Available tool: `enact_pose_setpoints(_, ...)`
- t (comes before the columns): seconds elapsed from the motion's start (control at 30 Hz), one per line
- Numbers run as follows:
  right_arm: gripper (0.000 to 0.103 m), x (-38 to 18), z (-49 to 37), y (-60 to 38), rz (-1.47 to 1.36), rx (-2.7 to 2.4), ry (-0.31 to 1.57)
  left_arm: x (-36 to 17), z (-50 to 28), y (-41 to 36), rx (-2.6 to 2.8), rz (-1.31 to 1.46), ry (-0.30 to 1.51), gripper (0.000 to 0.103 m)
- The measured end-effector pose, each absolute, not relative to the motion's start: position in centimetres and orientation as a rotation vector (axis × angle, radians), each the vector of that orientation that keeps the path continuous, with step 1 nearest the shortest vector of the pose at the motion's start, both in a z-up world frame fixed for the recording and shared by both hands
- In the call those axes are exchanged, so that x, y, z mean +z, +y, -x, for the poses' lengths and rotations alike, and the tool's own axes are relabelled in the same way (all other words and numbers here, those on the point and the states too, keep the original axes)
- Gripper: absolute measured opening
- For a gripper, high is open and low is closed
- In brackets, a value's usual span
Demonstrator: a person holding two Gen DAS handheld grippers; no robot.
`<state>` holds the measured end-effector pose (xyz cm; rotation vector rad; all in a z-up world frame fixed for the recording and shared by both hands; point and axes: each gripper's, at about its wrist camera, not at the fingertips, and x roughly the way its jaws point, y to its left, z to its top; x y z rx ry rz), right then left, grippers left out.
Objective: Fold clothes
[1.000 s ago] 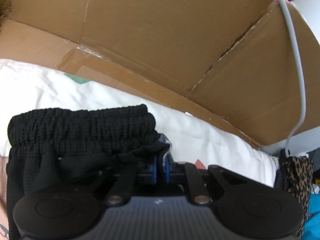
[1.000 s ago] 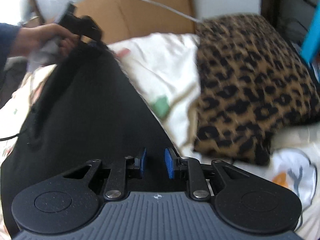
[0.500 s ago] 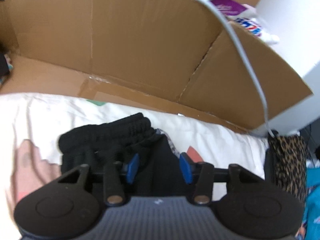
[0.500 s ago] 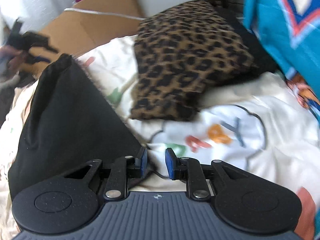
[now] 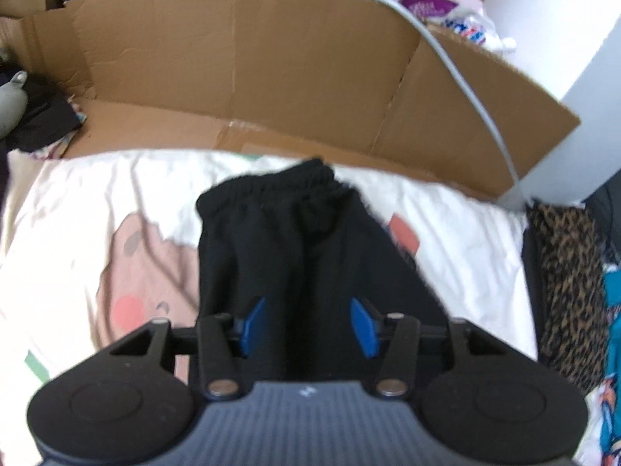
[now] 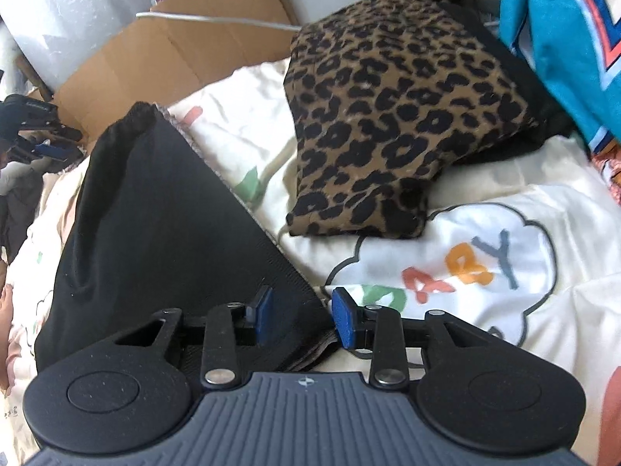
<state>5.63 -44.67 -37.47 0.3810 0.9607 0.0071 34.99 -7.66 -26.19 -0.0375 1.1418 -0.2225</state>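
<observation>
Left tongs [image 5: 306,326] let go of waistband, pulled back; now wide open, empty, above black shorts [image 5: 295,240] flat on bed [image 5: 77,233]. Right view: right tongs [image 6: 299,314] opened partway, empty, over shorts' [image 6: 155,213] hem corner. Risk: tongs snag cloth, fold undone.

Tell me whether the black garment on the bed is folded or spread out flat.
Folded: the black garment lies as a narrow doubled panel, with layered edges stacked near the right gripper.

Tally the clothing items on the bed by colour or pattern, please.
Black: 1, the black shorts
Leopard print: 1, the folded leopard-print garment
Teal: 1, the teal garment
Total: 3
</observation>
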Motion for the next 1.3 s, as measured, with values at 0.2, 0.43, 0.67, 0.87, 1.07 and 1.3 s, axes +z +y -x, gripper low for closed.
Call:
enact_pose_setpoints(0.2, 0.031, -38.6, -6.1, -44.2, -0.387, -0.006, 0.991, -26.1, -33.6, -6.5, -0.177, 0.158, 1.125, 0.052)
enact_pose_setpoints(0.43, 0.007, -38.8, -5.7, -44.4, -0.392, -0.002, 0.984, -27.2, -32.4, -5.9, -0.169, 0.133, 1.145, 0.052)
enact_pose_setpoints(0.67, 0.005, -39.0, -5.4, -44.6, -0.382, -0.016, 1.000, -28.3, -31.8, -4.1, -0.180, 0.135, 1.150, 0.052)
enact_pose_setpoints(0.87, 0.008, -38.0, -5.1, -44.9, -0.391, -0.062, 1.016, -29.3, -32.1, -2.8, -0.183, 0.097, 1.130, 0.047)
enact_pose_setpoints(1.07, 0.010, -35.1, -5.0, -44.3, -0.366, -0.044, 0.917, -31.0, -33.4, -2.2, -0.170, 0.022, 1.106, 0.038)
enact_pose_setpoints(1.3, 0.009, -34.7, -6.5, -42.3, -0.355, 0.058, 0.886, -32.8, -35.9, -1.5, -0.145, 0.032, 1.079, 0.051)
